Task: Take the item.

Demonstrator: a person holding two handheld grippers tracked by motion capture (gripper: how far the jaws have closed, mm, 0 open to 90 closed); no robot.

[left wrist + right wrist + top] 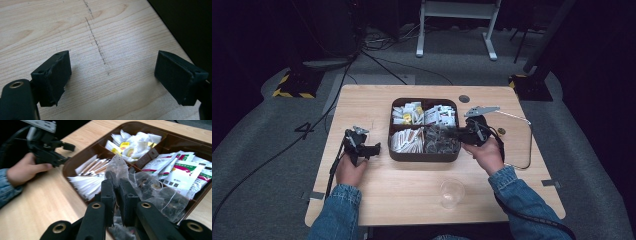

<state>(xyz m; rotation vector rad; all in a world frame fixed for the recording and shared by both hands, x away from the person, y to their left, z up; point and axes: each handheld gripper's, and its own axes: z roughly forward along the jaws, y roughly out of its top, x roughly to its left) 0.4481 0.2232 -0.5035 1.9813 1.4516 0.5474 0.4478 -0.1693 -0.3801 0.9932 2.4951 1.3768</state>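
A brown four-part tray point(424, 158) sits mid-table. Its front right compartment holds clear sachets of dark tea point(441, 142). My right gripper point(454, 134) reaches into that compartment from the right. In the right gripper view, the right gripper point(116, 183) is shut on the top corner of one clear sachet point(117, 166), which rises above the others. My left gripper point(375, 148) rests on the table just left of the tray. Its jaws point(112, 72) stand open over bare wood with nothing between them.
White stick packets point(406, 141) fill the front left compartment, tagged tea bags point(407, 114) the back left, printed packets point(440, 115) the back right. A clear lid point(514, 135) lies right of the tray. A clear plastic cup point(452, 192) stands near the front edge.
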